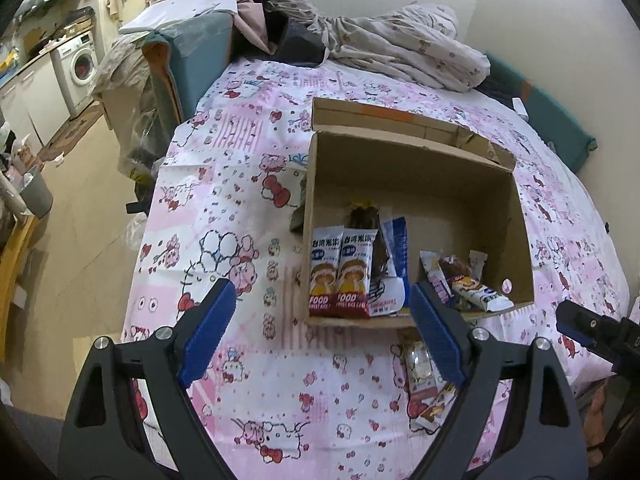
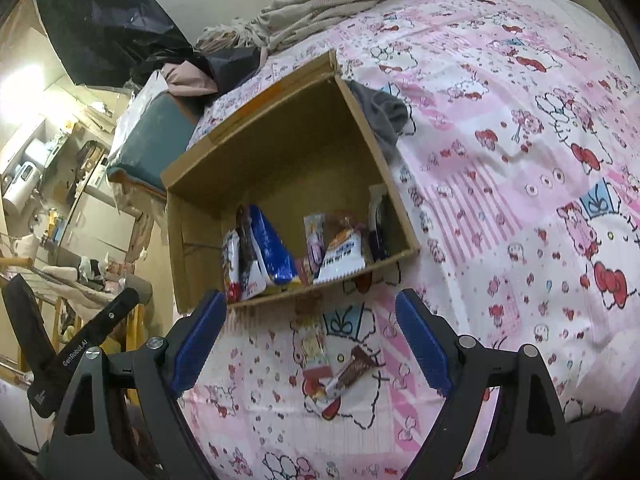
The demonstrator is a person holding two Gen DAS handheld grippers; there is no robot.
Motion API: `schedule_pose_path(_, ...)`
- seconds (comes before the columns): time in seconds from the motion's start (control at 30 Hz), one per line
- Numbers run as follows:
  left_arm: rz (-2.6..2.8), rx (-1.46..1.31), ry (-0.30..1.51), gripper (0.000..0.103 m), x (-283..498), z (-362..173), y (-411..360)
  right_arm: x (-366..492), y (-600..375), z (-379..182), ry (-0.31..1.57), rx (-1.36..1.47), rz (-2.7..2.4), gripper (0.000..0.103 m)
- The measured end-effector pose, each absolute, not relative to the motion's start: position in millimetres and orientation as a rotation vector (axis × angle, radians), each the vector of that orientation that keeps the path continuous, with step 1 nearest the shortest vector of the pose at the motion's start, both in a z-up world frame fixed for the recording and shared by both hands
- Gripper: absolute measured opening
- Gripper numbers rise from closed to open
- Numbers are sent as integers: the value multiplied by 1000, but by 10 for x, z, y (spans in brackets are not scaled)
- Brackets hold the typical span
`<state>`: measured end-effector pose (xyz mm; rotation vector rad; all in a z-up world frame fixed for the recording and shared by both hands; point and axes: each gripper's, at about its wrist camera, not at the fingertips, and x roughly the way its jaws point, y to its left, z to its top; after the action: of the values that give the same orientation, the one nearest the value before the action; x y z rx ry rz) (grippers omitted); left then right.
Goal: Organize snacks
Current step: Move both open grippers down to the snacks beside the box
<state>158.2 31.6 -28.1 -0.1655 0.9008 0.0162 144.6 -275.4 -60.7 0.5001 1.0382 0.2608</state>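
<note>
Left wrist view: an open brown cardboard box [image 1: 416, 184] sits on a bed covered with a pink-and-white cartoon-print sheet [image 1: 248, 184]. Inside the box, along its near wall, stand two white-and-red snack packets with a cartoon child's face [image 1: 340, 276], a dark-wrapped snack [image 1: 366, 220] behind them and a blue-and-white packet [image 1: 394, 264] beside them. Toward the box's right side lies a loose group of small wrapped snacks [image 1: 468, 284]. Outside the box, just in front of its near wall, two more snacks lie on the sheet: a pale pink-and-white packet [image 2: 316, 356] and a brown-and-white wrapped bar [image 2: 352, 372], overlapping at one end.

The left hand-held gripper [image 1: 320, 316] hangs above the sheet in front of the box, its blue-padded jaws spread wide with nothing between them. The right hand-held gripper [image 2: 308, 324] is likewise wide and empty, positioned over the two loose snacks without touching them.

Beyond the box, a crumpled pale floral blanket [image 1: 404, 48] lies at the far end of the bed. A grey cloth [image 2: 384, 116] lies against the box's outer wall. A white front-loading washing machine [image 1: 78, 68] stands in the room to the left.
</note>
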Motion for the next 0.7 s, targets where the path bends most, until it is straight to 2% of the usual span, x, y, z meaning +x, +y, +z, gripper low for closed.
schedule_pose_path(0.3, 23, -155, 922, 86, 1437, -352, 274, 1329, -2722, -758, 1109, 479, 244, 89)
schedule_pose_path(0.63, 62, -190, 948, 86, 1394, -409, 362, 1336, -2690, -1370, 1362, 547, 169, 89)
schedule_pose_path(0.7, 63, -202, 949, 86, 1401, -414, 370, 1346, -2578, -1499, 1409, 534, 179, 83)
